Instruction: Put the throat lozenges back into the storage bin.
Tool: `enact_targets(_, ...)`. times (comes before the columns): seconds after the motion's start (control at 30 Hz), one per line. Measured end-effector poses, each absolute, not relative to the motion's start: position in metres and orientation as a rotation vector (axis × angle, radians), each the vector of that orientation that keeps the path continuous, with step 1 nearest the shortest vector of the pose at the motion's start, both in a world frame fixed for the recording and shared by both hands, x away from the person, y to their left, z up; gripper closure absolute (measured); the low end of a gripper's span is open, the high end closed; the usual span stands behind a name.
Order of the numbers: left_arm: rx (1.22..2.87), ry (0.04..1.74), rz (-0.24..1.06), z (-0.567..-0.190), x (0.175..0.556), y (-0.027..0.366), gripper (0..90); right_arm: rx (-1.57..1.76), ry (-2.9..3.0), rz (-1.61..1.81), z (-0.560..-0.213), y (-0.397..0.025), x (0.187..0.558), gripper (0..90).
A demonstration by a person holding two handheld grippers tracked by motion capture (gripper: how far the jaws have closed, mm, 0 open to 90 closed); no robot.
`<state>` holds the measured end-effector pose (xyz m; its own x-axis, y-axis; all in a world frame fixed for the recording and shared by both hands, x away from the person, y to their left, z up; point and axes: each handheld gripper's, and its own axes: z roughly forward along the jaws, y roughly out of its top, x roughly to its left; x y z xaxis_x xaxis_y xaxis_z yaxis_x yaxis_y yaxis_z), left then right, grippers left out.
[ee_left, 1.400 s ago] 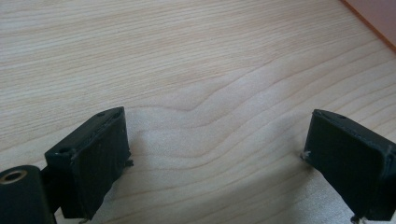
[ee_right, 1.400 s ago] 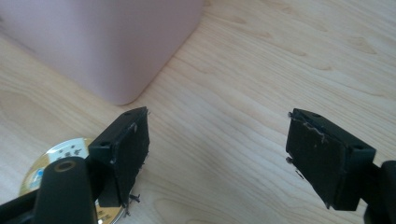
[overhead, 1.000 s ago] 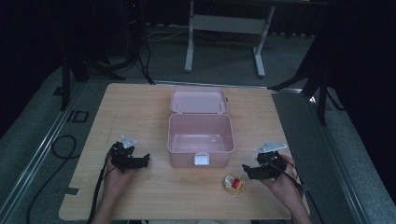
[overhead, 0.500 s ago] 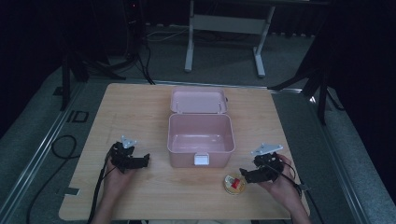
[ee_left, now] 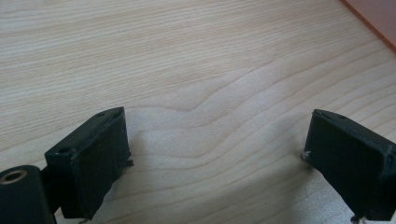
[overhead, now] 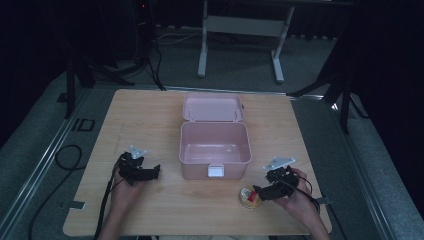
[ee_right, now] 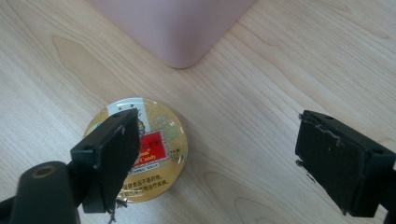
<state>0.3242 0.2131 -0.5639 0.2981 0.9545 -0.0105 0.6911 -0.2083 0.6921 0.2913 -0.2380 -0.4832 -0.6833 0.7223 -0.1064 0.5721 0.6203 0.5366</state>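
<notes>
Moved lower right toward round gold candy tin (ee_right: 149, 149) with red label, right tongs (ee_right: 219, 158) wide open, left tongs (ee_left: 219, 158) wide too.

the round gold tin (ee_right: 154, 144) near the tabletop's front edge has a red label reading "candy"; the small print around it is too small to read.
</notes>
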Motion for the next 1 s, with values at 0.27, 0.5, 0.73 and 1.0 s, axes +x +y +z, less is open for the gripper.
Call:
enact_targets(0.27, 1.978, 1.461, 0.575, -0.564, 0.324, 0.213, 6.9, 1.021, 2.567, 0.667, -0.485, -0.232, 0.289, 13.9)
enact_targets(0.5, 1.978, 1.461, 0.575, -0.564, 0.324, 0.213, 6.9, 1.013, 2.588, 0.665, -0.487, -0.23, 0.288, 13.9)
enact_targets(0.73, 1.979, 1.461, 0.575, -0.564, 0.324, 0.213, 6.9, 0.993, 2.614, 0.659, -0.489, -0.225, 0.285, 13.9)
enact_targets(1.0, 1.979, 1.461, 0.575, -0.564, 0.324, 0.213, 6.8, 0.971, 2.645, 0.637, -0.491, -0.22, 0.284, 13.8)
